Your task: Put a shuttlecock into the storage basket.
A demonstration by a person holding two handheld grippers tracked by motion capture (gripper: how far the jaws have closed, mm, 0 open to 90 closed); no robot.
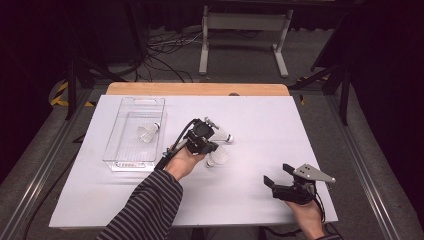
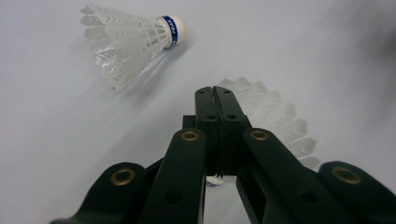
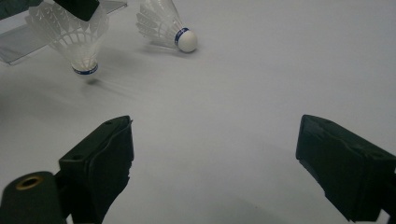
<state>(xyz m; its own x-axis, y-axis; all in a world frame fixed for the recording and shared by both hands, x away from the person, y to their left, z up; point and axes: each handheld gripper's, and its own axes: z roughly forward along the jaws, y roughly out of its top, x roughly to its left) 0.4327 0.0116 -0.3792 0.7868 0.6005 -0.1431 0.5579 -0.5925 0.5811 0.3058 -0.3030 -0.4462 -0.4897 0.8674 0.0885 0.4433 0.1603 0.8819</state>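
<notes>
Left tool (image 1: 212,146) clamped shut on the feather skirt of a shuttlecock (image 3: 70,32), lifted clear of the white bench (image 1: 260,115), cork hanging down, likely bound for the clear tray (image 1: 114,142) holding another shuttlecock (image 1: 147,132). Forearm reaching in just right of the tray. Third shuttlecock (image 2: 130,42) lying beyond the lifted one. Right tool (image 1: 280,177) resting well right of the tray, jaws wide apart, empty.

Lab or recording studio, not a home. White-covered table (image 1: 260,200) sits as lone workstation; everything else placed around it. Dark curtains behind and to both sides of table. Grey carpet floor (image 1: 240,65) beyond its far edge, with loose black cables (image 1: 160,55) and a white metal stand base (image 1: 245,35). Black tripod legs (image 1: 75,85) off table's left far corner, yellow-black hazard tape (image 1: 60,95) beside them.
</notes>
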